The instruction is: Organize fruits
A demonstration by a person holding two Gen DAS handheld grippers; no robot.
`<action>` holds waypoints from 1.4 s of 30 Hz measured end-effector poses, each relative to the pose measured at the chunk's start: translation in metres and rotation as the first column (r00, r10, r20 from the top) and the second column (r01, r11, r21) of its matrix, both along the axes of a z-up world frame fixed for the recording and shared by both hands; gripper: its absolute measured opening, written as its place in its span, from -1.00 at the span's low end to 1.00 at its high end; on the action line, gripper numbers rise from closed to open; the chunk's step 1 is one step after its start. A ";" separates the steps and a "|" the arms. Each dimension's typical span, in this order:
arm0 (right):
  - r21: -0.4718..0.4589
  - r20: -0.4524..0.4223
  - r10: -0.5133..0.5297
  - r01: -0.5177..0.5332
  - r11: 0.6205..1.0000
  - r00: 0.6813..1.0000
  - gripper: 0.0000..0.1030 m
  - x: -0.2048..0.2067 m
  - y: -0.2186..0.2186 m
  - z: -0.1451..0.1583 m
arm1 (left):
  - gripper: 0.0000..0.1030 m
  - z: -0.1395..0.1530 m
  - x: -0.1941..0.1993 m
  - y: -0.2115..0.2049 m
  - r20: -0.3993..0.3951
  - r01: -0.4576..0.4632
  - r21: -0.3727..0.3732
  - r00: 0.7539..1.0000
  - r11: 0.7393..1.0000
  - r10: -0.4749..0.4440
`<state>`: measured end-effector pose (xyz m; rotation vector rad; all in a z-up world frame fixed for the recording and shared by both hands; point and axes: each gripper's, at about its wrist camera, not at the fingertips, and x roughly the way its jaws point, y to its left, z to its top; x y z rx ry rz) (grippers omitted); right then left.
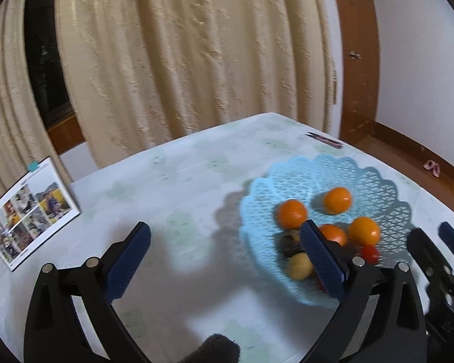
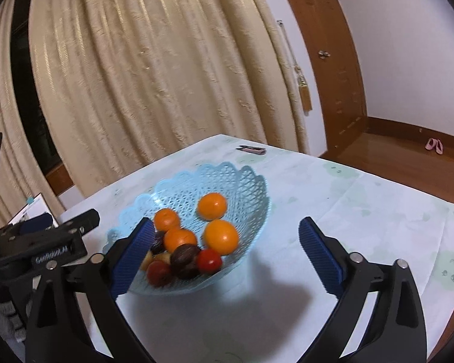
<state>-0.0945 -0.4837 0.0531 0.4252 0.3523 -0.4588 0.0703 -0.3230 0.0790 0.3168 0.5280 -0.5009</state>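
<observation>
from the left wrist view: left claw (image 1: 225,243) spread wide and holding nothing, hovering over the bench (image 1: 178,181) with its right finger overlapping the near-left rim of the blue basket (image 1: 375,181). four oranges (image 1: 337,200) in the basket, plus a red fruit (image 1: 370,253), a yellowish one (image 1: 299,267) and a dark one partly hidden. photo booklet (image 1: 30,214) propped at the bench's left edge; small clippers (image 1: 324,139) at the far edge. from the right wrist view: right claw (image 2: 227,240) likewise wide open and empty, left finger in front of the basket's near-left rim, right finger over bare cloth. same fruits piled at the basket's near side. curtain (image 2: 154,69) behind.
</observation>
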 end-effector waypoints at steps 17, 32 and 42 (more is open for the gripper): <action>-0.009 -0.083 0.109 -0.110 0.994 0.991 0.94 0.020 0.014 -0.003 | 0.91 0.001 0.003 0.013 0.112 -0.121 0.073 0.987 0.990 0.113; -0.014 -0.098 0.100 -0.102 0.995 0.990 0.94 0.023 0.014 -0.004 | 0.91 -0.006 -0.003 0.004 0.153 -0.122 0.123 0.983 0.985 0.103; -0.016 -0.098 0.100 -0.102 0.995 0.990 0.94 0.022 0.014 -0.004 | 0.91 -0.009 -0.003 0.001 0.158 -0.132 0.142 0.981 0.981 0.109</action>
